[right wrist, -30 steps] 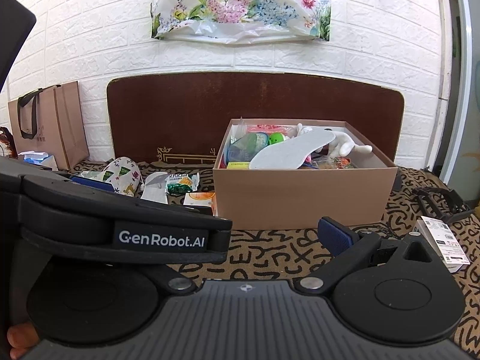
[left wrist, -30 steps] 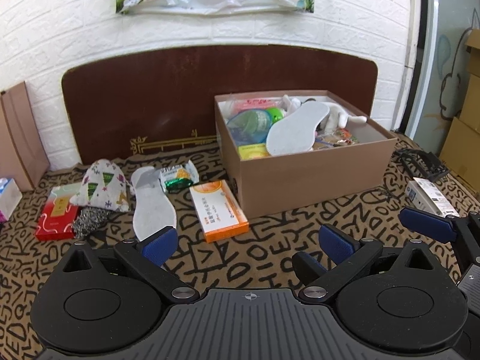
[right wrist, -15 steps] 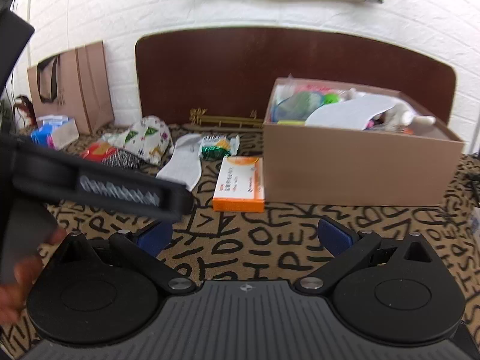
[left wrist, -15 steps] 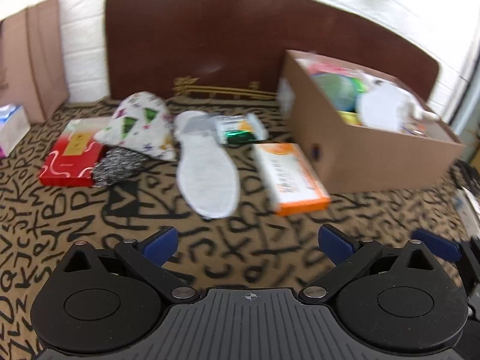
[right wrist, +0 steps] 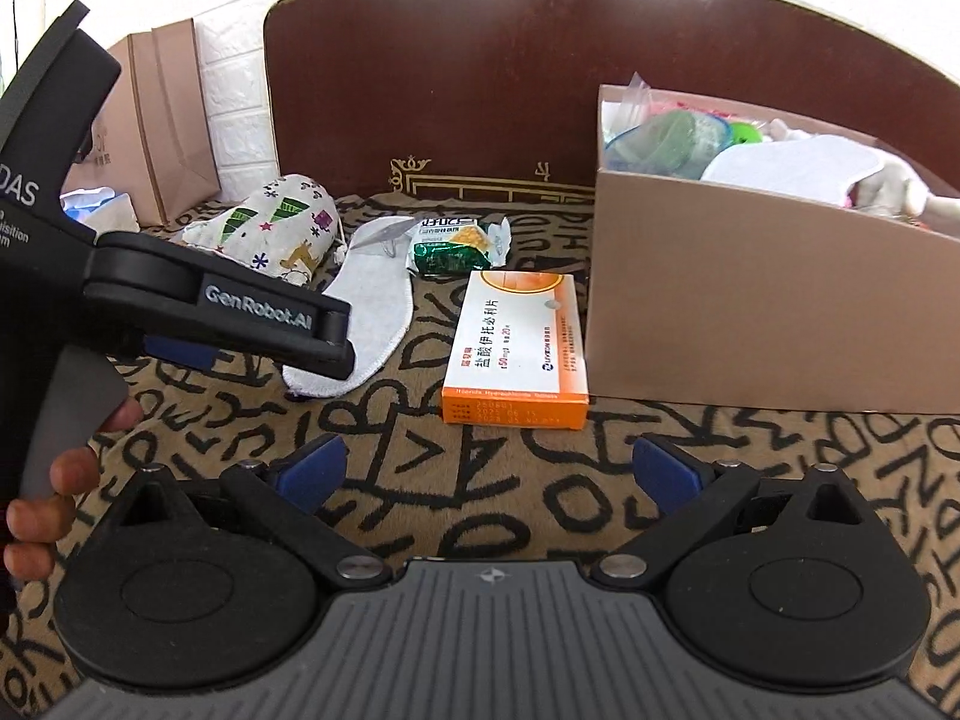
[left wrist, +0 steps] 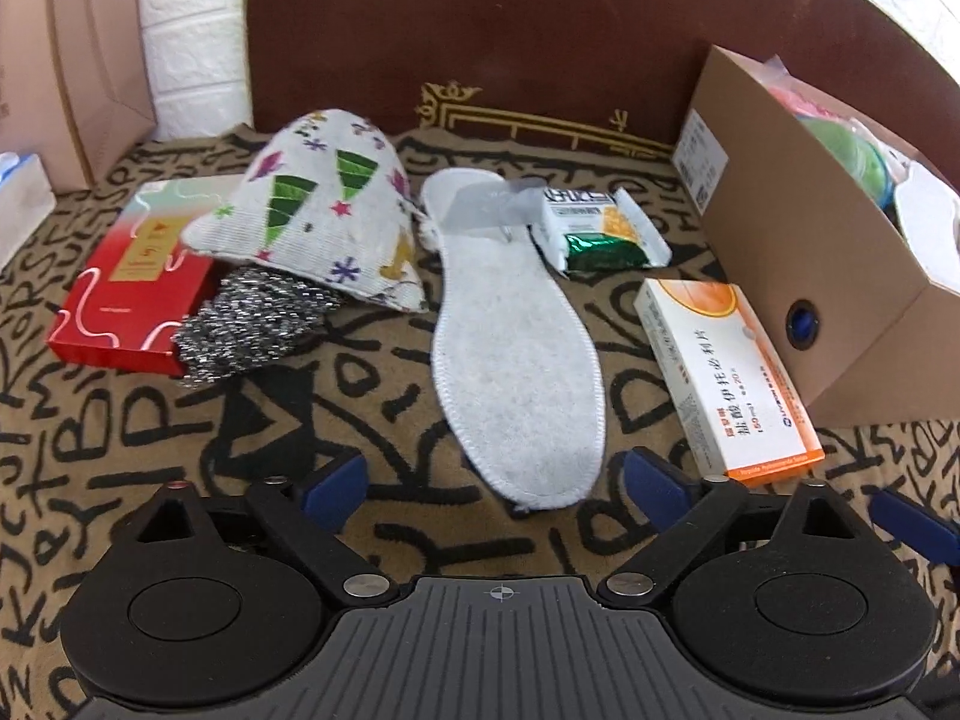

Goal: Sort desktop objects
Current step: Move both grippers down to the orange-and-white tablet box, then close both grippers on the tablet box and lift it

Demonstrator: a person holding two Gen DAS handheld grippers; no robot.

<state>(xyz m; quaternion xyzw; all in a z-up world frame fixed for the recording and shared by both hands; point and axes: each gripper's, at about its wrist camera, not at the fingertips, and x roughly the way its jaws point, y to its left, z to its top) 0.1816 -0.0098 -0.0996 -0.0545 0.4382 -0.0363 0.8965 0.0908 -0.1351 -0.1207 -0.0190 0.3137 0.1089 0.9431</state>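
Left tongs (left wrist: 495, 477) spread but narrowing, nothing between the pads, poised over the heel of the white insole (left wrist: 510, 354) lying on the tabletop (left wrist: 180, 420). Right tongs (right wrist: 486, 465) likewise wide and closing empty, facing the orange medicine box (right wrist: 519, 348) beside the cardboard box (right wrist: 750, 324). Box contents partly cut off; insole's toe hidden under a wrapper.

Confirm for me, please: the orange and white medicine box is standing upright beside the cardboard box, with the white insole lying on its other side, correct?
Not quite. The medicine box lies flat on the patterned cloth, not upright, as the right wrist view shows. It is beside the cardboard box, with the white insole on its other side.
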